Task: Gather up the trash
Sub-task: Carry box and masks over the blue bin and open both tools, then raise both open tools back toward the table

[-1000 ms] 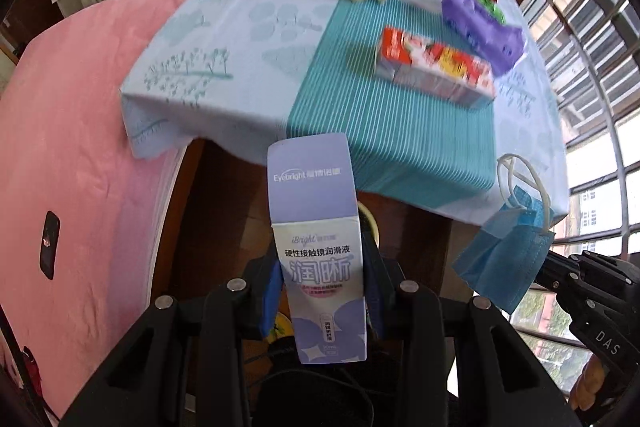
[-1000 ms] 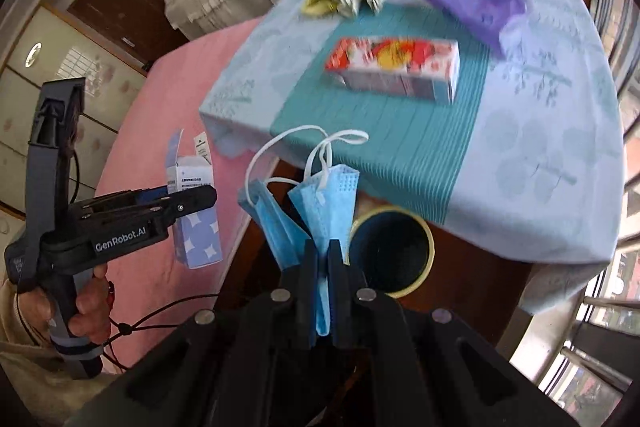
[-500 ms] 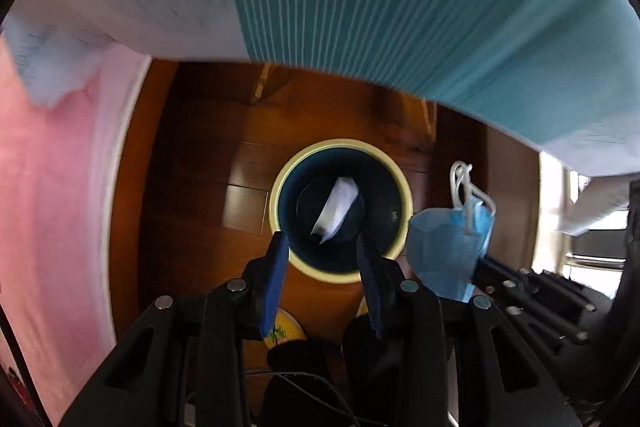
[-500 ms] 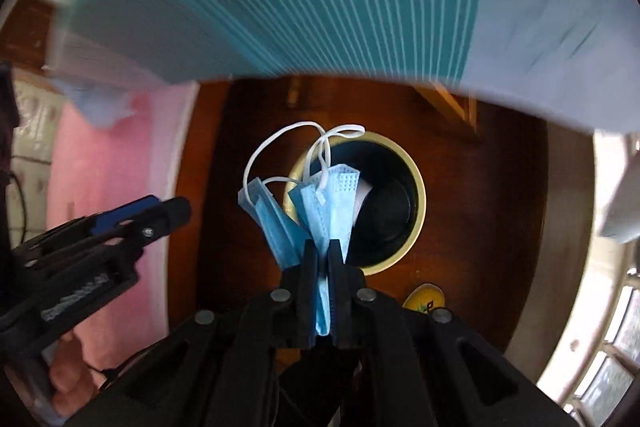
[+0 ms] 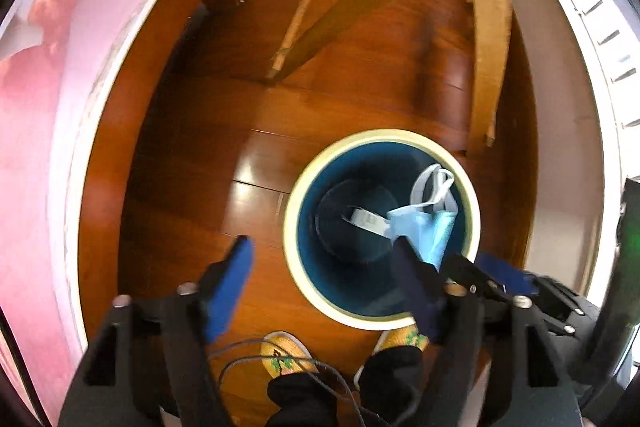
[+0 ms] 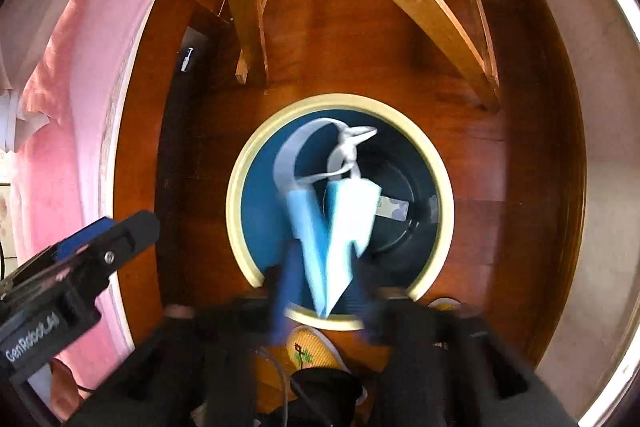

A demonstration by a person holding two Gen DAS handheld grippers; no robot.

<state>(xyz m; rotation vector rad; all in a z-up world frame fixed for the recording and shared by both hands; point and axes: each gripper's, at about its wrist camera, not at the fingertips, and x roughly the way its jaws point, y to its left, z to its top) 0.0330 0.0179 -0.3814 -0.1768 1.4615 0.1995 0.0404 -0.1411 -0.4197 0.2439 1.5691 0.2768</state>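
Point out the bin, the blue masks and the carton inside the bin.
bin (image 6: 236, 187), right wrist view, pale rim at left
masks (image 6: 340, 227), right wrist view, pleated middle
carton (image 5: 366, 221), left wrist view, white side on the bin floor

The right gripper (image 6: 322, 301) hangs over the bin (image 6: 240, 187), its jaws just opening, parted around blue masks (image 6: 332, 227) blurred above the bin's mouth. A box (image 6: 394, 207) lies inside. The left gripper (image 6: 108, 239) is left of the bin.

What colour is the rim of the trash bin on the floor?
Pale cream-yellow rim around a dark teal inside, clearest in the right wrist view.
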